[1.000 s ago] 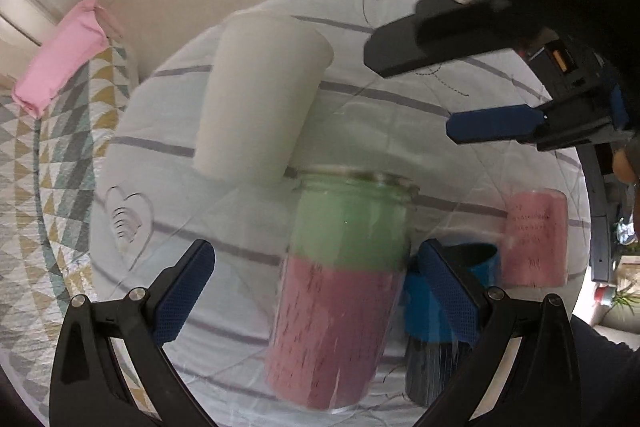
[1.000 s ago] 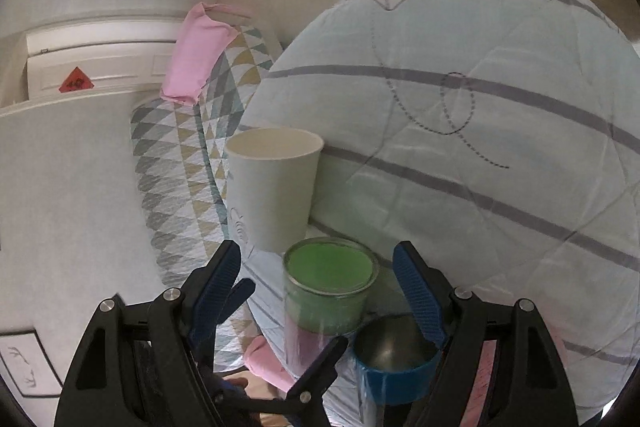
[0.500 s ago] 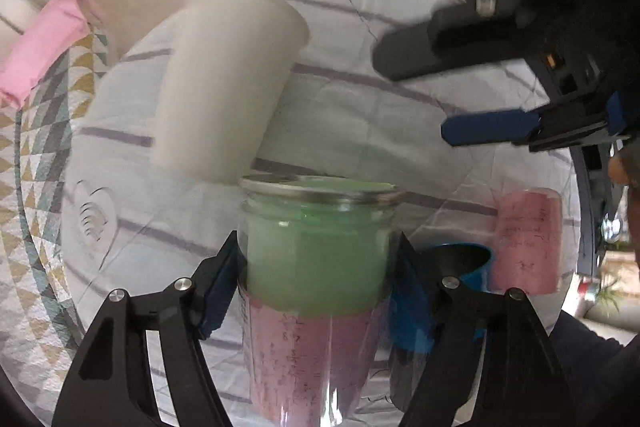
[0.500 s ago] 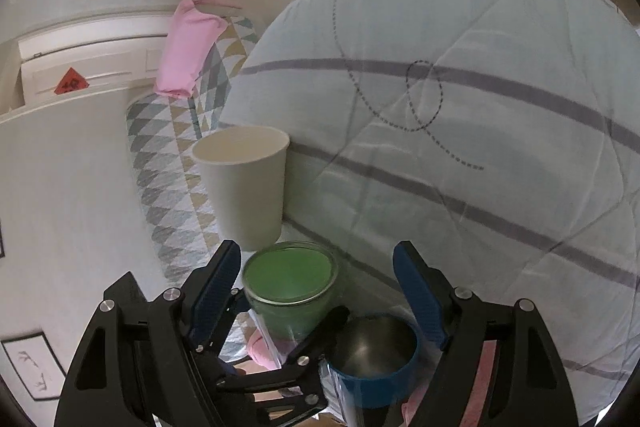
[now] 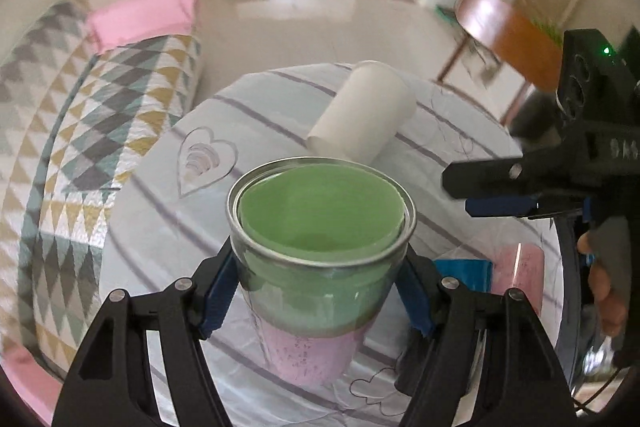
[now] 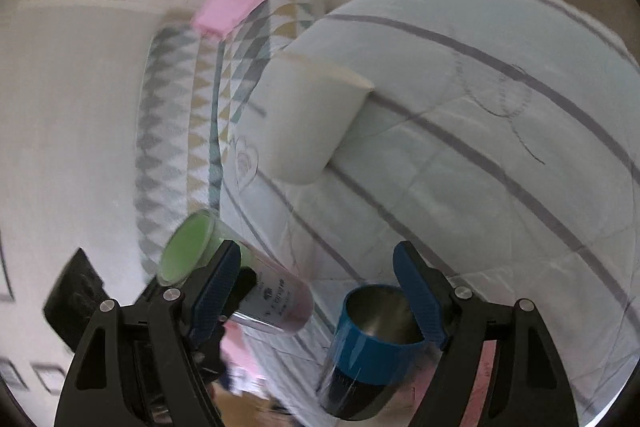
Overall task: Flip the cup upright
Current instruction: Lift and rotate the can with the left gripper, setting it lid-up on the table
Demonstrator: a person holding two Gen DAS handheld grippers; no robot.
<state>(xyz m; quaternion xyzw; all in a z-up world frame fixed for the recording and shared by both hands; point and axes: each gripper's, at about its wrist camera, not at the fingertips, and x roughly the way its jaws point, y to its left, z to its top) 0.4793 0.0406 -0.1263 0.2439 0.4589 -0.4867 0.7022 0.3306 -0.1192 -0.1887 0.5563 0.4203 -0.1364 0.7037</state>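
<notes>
My left gripper (image 5: pixel 320 291) is shut on a clear glass cup (image 5: pixel 320 259) with a green upper band and pink lower band, and holds it above the table, its mouth facing the camera. In the right wrist view the same cup (image 6: pixel 236 283) hangs tilted, mouth to the upper left, with the left gripper around it. My right gripper (image 6: pixel 318 291) is open and empty, just above a blue-rimmed metal cup (image 6: pixel 372 343) that stands upright. The right gripper also shows in the left wrist view (image 5: pixel 500 195).
A white paper cup (image 5: pixel 360 119) stands on the round table with a striped light cloth (image 5: pixel 160 227). A pink cup (image 5: pixel 516 267) stands at the right by the blue cup (image 5: pixel 460 271). A quilted bed (image 5: pixel 80 115) lies left; a wooden chair (image 5: pixel 504 31) behind.
My left gripper closed on the green and pink cup, lifted it off the table and tilted it. The right gripper stayed open and shifted a little.
</notes>
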